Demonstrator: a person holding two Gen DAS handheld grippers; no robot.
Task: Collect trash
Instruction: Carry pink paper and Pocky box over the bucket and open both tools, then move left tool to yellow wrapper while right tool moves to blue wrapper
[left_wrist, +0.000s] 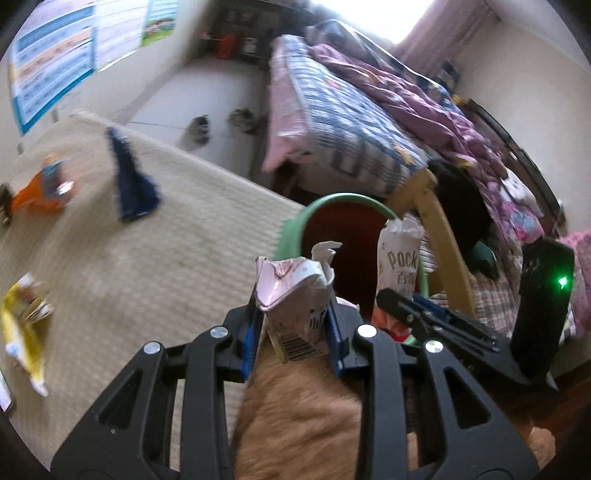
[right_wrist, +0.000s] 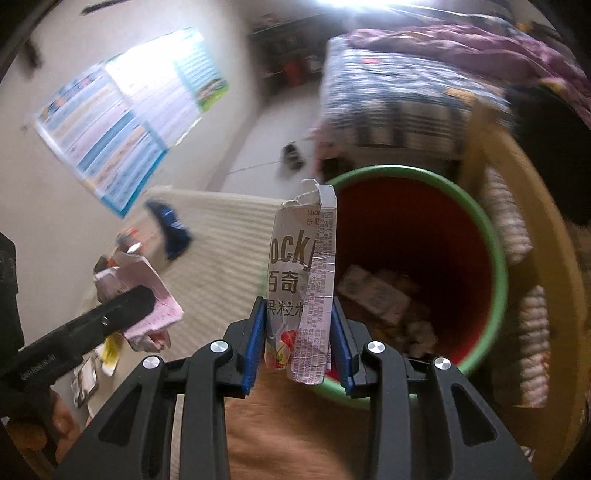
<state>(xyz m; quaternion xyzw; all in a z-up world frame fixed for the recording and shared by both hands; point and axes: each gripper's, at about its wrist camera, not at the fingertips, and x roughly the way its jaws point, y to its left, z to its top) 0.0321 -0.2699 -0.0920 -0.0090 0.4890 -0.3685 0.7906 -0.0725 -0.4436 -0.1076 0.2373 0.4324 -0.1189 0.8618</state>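
Left claw (left_wrist: 291, 325): clenched on a crushed pink carton (left_wrist: 295, 295), whose torn top sticks up between the blue pads (left_wrist: 248, 343); a barcode shows on its lower side.
Right claw (right_wrist: 299, 339): clenched on a flattened Pocky box (right_wrist: 303, 280), which stands upright between its pads, the top edge ripped.
Trash bin (right_wrist: 495, 236): round, green rim, red inside, just beyond the right claw; the Pocky box stands over its near rim. Paper scraps (right_wrist: 373, 295) already lie at the bottom.
Pink carton, from the right wrist: seen to the left, beside the bin rather than over it.
Surface (left_wrist: 147, 258): covered by a cream ribbed cloth, with litter on it: a dark blue wrapper (left_wrist: 131, 177), an orange packet (left_wrist: 44, 188) and a yellow wrapper (left_wrist: 22, 325) at the left edge.
Foreground: something tan and furry (left_wrist: 295, 413) beneath both claws, too blurred to identify, possibly a plush toy.
Background: a bed (left_wrist: 343, 125) with a checked sheet and purple quilt, posters (right_wrist: 110, 133) on the wall, shoes (left_wrist: 201, 127) on the floor.
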